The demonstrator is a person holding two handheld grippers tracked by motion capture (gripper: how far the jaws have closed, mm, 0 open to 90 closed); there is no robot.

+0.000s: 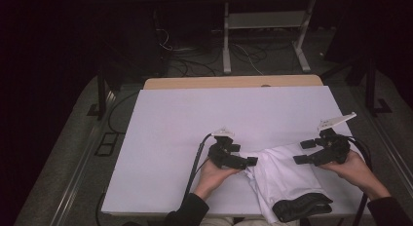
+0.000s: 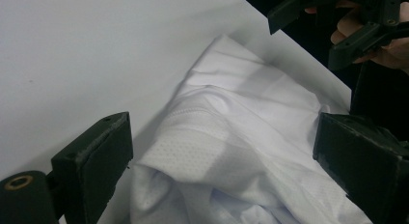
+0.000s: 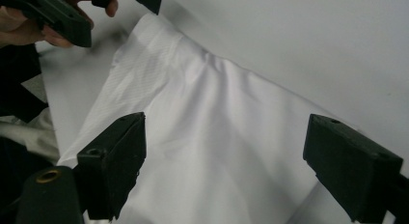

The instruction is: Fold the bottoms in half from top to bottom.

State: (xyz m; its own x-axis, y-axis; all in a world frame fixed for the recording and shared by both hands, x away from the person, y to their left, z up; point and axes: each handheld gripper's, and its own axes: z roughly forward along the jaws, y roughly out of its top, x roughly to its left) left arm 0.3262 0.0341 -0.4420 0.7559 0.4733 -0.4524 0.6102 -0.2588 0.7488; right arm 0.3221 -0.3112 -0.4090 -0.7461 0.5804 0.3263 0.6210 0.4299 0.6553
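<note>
Table [image 1: 185,128]: I see a white-covered top filling the middle of the high view, with a strip of bare wood along its far edge.
White garment [image 1: 280,175]: it lies crumpled on the near right part of the table, between my two grippers, its lower end reaching the near edge. In the left gripper view [image 2: 231,151] a band of fine mesh fabric runs across it; in the right gripper view [image 3: 207,137] it spreads flatter, with soft folds.
Black band [image 1: 302,206]: a dark, curved piece at the garment's near end, at the table edge. I cannot tell what it is.
Right gripper [image 1: 308,152]: my right hand holds it just above the garment's right edge. Its jaws stand wide apart, with cloth showing between them but not pinched [image 3: 222,171].
Left gripper [image 1: 252,161]: my left hand holds it at the garment's left edge, jaws spread wide with the cloth bunched between them and the pads not pressing on it [image 2: 222,156].
</note>
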